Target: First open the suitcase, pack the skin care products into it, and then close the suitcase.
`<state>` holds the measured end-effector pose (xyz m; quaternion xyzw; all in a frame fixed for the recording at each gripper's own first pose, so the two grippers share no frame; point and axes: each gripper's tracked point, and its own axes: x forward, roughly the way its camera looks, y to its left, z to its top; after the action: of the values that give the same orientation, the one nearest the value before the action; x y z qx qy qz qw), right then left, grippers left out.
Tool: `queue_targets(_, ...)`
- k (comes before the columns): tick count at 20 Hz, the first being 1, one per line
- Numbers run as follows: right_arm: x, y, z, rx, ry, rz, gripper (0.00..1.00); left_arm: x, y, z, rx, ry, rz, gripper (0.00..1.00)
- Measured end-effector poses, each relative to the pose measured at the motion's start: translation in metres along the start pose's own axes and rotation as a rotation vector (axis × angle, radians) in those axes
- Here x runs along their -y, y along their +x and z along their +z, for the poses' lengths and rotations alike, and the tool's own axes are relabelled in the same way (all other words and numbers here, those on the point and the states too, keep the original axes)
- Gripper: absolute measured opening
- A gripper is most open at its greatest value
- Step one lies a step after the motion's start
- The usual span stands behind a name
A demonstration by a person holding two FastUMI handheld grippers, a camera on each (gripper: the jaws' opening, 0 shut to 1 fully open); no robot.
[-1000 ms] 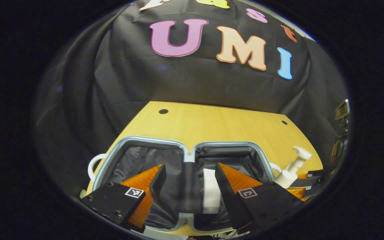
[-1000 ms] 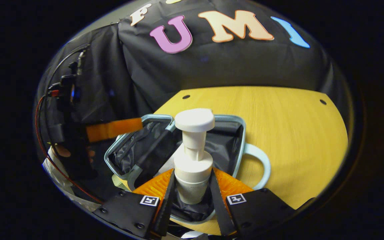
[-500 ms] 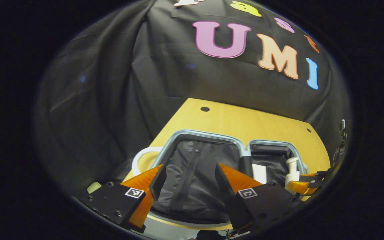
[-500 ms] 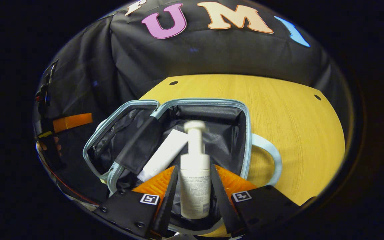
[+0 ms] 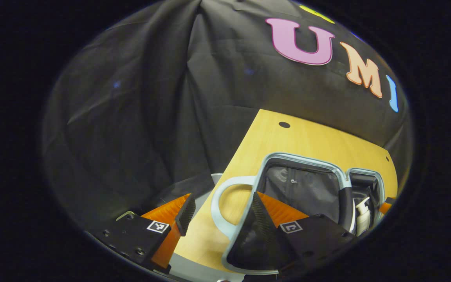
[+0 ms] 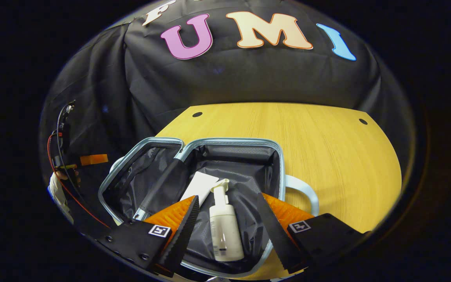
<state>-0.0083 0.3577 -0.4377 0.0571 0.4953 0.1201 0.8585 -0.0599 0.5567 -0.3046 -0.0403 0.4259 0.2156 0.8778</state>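
Note:
The pale blue suitcase [image 6: 233, 140] lies open on the wooden table, both black-lined halves facing up. In its right half a white tube [image 6: 200, 186] and a white pump bottle [image 6: 223, 231] lie side by side. My right gripper [image 6: 227, 197] hovers open over the bottle, fingers apart on either side and not touching it. In the left gripper view the suitcase [image 5: 300, 157] is at the right, with the pump bottle [image 5: 362, 215] in the far half. My left gripper [image 5: 222, 197] is open, and the suitcase's left handle [image 5: 219, 196] lies between its fingers.
The wooden table [image 6: 327, 156] stretches bare to the right of and behind the case, with small holes near its back corners. A second handle [image 6: 307, 192] sticks out on the case's right side. The left gripper [image 6: 92, 159] and a hand [image 6: 59, 184] are at far left.
My right gripper opened and let go of the pump bottle, which now lies in the right half beside the tube. My left gripper swung left, from above the case to its left handle.

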Motion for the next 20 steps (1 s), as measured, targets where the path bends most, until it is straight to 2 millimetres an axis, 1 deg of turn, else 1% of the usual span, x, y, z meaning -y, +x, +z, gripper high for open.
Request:
queue_targets(1, 0.000, -0.004, 0.002, 0.010, 0.016, -0.001, 0.94, -0.002, 0.008, -0.001, -0.021, -0.013, -0.005, 0.87)
queue_targets(3, 0.005, -0.010, 0.013, 0.040, 0.035, -0.019, 0.95, -0.004, 0.027, -0.007, -0.062, -0.034, -0.013, 0.87)
queue_targets(6, 0.013, -0.019, 0.032, 0.088, 0.077, -0.033, 0.95, -0.011, 0.049, -0.018, -0.128, -0.046, -0.004, 0.87)
queue_targets(8, 0.019, -0.022, 0.042, 0.113, 0.122, -0.045, 0.95, -0.016, 0.062, -0.030, -0.185, -0.058, -0.010, 0.87)
queue_targets(10, 0.025, -0.022, 0.048, 0.128, 0.139, -0.061, 0.95, -0.018, 0.074, -0.035, -0.220, -0.084, -0.028, 0.86)
queue_targets(12, 0.025, -0.022, 0.050, 0.132, 0.137, -0.059, 0.95, -0.021, 0.079, -0.048, -0.273, -0.089, -0.041, 0.80)
queue_targets(13, 0.024, -0.023, 0.050, 0.135, 0.138, -0.056, 0.95, -0.024, 0.083, -0.053, -0.289, -0.098, -0.037, 0.72)
queue_targets(14, 0.025, -0.023, 0.051, 0.139, 0.137, -0.056, 0.95, -0.020, 0.082, -0.054, -0.296, -0.118, -0.053, 0.65)
queue_targets(16, 0.027, -0.023, 0.050, 0.138, 0.131, -0.057, 0.95, -0.008, 0.078, -0.049, -0.286, -0.116, -0.083, 0.31)
queue_targets(17, 0.026, -0.024, 0.049, 0.140, 0.127, -0.052, 0.95, -0.006, 0.075, -0.046, -0.275, -0.094, -0.085, 0.13)
queue_targets(19, 0.028, -0.024, 0.049, 0.139, 0.113, -0.045, 0.95, -0.001, 0.062, -0.033, -0.264, -0.056, -0.084, 0.13)
queue_targets(20, 0.028, -0.027, 0.049, 0.142, 0.111, -0.037, 0.95, -0.002, 0.053, -0.024, -0.254, -0.036, -0.077, 0.10)
